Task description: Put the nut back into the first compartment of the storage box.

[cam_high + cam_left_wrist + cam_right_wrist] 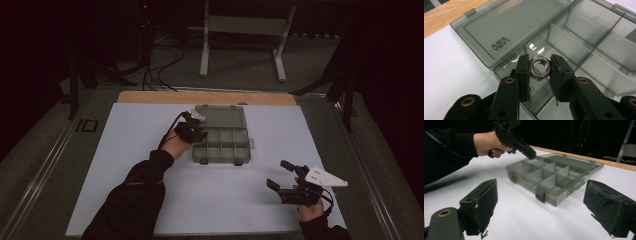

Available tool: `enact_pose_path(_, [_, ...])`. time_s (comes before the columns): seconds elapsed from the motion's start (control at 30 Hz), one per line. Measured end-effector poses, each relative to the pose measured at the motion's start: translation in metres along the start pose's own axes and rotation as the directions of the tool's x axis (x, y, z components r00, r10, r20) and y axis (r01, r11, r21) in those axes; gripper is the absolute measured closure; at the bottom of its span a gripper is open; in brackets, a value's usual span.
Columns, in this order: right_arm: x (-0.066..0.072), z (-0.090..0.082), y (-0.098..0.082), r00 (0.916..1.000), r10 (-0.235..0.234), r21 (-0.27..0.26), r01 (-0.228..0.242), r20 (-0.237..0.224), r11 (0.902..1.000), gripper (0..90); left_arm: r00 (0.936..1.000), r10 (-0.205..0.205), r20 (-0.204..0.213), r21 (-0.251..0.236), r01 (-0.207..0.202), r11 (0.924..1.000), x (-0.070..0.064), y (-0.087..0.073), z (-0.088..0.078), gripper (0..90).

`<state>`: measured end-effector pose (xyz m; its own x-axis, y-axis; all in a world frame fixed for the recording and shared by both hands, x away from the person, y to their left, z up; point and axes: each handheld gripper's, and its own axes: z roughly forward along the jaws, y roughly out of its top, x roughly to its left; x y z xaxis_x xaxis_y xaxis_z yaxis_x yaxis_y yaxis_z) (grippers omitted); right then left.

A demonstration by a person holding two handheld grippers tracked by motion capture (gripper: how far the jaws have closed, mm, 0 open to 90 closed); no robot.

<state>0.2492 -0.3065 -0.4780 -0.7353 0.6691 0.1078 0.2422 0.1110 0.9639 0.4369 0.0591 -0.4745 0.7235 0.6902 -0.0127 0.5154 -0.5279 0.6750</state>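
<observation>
The left claw (pixel 540 68) is clamped on a small silver hexagonal metal nut (pixel 539 68), its two black jaws pressing the nut's opposite flats so that the threaded hole faces the camera in the left gripper view. The nut hangs just above a compartment at the hinge-side corner of the smoky grey translucent plastic organiser box (pixel 586 47), whose flat lid (pixel 506 27) lies folded back open on the white surface (pixel 451 72), embossed lettering showing upside down on it. In the high view the left claw (pixel 196 131) sits over the box's (pixel 222 145) near-left part, the person's dark-sleeved forearm (pixel 135 195) reaching in from below. In the right gripper view the same claw (pixel 534 157) points down at a far-left compartment of the box (pixel 549 177). The right claw (pixel 277 175) rests well apart from the box, near the surface's near-right corner, its jaws spread wide with nothing between them.
</observation>
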Motion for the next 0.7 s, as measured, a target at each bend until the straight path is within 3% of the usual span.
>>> enact_pose_path(0.23, [0.001, 0.0, 0.0, 1.0, -0.001, 0.001, 0.001, 0.0, 1.0, 12.1, 0.9998, -0.014, 0.01, -0.013, 0.014, 0.9998, 0.0, -0.001, -0.006, 60.0])
enact_pose_path(0.47, [0.0, 0.0, 0.0, 1.0, 0.001, 0.001, -0.001, 0.002, 1.0, 12.1, 0.9995, -0.03, 0.007, -0.037, 0.03, 0.9989, -0.002, -0.001, -0.02, 35.6])
enact_pose_path(0.5, [0.001, 0.0, 0.0, 1.0, 0.0, 0.001, 0.0, 0.002, 1.0, 12.1, 0.9994, -0.034, 0.011, -0.046, 0.034, 0.9984, -0.003, -0.002, -0.026, 35.6])
enact_pose_path(0.57, [0.001, 0.0, 0.0, 1.0, 0.002, 0.002, -0.002, 0.002, 1.0, 12.1, 0.9992, -0.035, 0.022, -0.051, 0.036, 0.9981, -0.005, -0.005, -0.031, 23.5])
enact_pose_path(0.63, [0.001, 0.0, 0.0, 1.0, -0.001, 0.001, 0.001, 0.003, 1.0, 12.1, 0.9992, -0.029, 0.026, -0.059, 0.03, 0.9978, -0.008, -0.009, -0.038, 21.5])
enact_pose_path(0.7, [0.001, 0.0, 0.001, 1.0, -0.001, 0.002, 0.001, 0.004, 1.0, 12.1, 0.9991, -0.035, 0.026, -0.064, 0.036, 0.9973, -0.01, -0.012, -0.044, 13.7])
